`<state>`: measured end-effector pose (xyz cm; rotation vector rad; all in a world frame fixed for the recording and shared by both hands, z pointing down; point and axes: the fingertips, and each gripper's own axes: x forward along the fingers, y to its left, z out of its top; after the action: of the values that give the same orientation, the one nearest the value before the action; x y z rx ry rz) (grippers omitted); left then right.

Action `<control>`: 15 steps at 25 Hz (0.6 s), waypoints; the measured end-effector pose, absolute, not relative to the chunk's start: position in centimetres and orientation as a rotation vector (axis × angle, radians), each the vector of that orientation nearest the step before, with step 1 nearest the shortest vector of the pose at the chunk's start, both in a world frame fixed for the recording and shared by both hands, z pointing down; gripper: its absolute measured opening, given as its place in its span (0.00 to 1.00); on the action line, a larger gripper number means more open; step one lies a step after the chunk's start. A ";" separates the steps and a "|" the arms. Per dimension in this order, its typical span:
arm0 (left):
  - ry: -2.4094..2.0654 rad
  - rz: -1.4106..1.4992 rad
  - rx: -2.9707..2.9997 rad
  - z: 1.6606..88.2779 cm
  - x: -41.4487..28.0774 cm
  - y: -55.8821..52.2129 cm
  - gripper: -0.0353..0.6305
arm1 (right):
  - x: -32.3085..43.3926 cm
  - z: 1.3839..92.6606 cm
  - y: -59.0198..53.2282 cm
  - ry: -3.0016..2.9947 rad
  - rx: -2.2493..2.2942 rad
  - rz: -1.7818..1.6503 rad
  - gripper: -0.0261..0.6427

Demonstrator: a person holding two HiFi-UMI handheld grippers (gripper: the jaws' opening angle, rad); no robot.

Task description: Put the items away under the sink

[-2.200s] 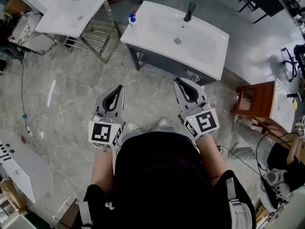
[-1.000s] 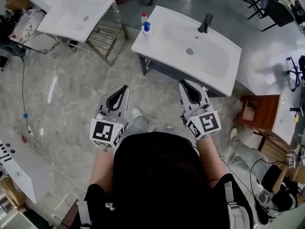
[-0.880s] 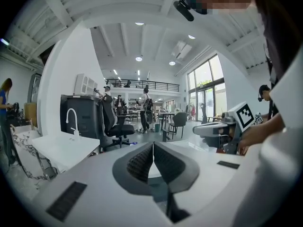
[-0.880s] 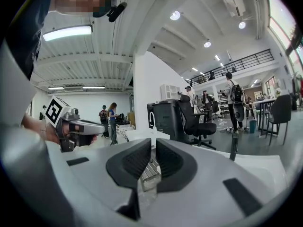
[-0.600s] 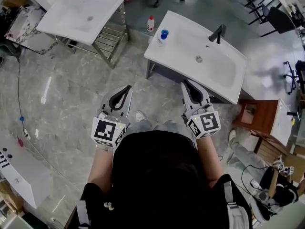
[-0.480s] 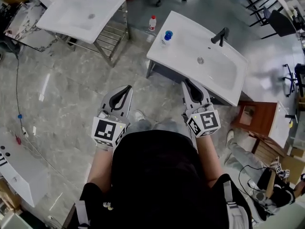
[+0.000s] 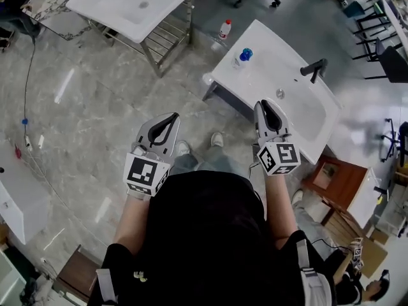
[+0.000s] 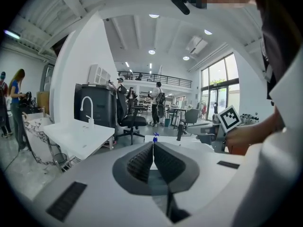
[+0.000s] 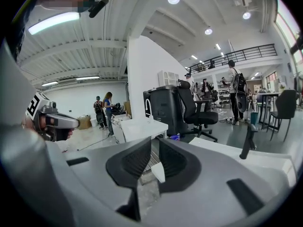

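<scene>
White sink (image 7: 268,75) faces left gripper (image 7: 172,116) and right gripper (image 7: 264,104), jaws together

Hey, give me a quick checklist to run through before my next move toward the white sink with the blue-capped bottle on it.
1. The left gripper is empty: ok, jaws together on nothing.
2. The right gripper is empty: ok, jaws together on nothing.
3. The blue-capped bottle stands on the corner of the white sink: ok.
4. The red-capped white bottle is located: ok, on the floor beyond the sink.
5. The grey cabinet under the sink is open: cannot tell, its front is hidden from above.
6. Jaws are open for a grasp: not ok, both are shut.
</scene>
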<state>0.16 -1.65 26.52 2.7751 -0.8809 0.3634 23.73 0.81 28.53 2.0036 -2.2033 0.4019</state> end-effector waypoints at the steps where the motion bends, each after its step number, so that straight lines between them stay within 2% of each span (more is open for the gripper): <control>1: -0.908 0.373 2.763 26.6 0.2 -1.6 0.09 | 24.2 29.1 0.3 -2.207 1.990 0.414 0.11; 4: -1.000 0.391 2.714 26.8 0.1 -1.6 0.09 | 25.3 30.9 -1.7 -2.225 1.931 0.445 0.12; 7: -1.111 0.406 2.647 27.3 -0.1 -1.5 0.09 | 26.2 33.2 -3.7 -2.245 1.836 0.476 0.23; 15: -1.377 0.464 2.415 29.8 -1.1 0.7 0.09 | 28.7 40.3 -8.8 -2.259 1.698 0.571 0.33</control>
<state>-1.10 0.70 29.79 2.4154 -1.3767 0.4637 28.73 -8.83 40.35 1.6976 -2.2588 0.5710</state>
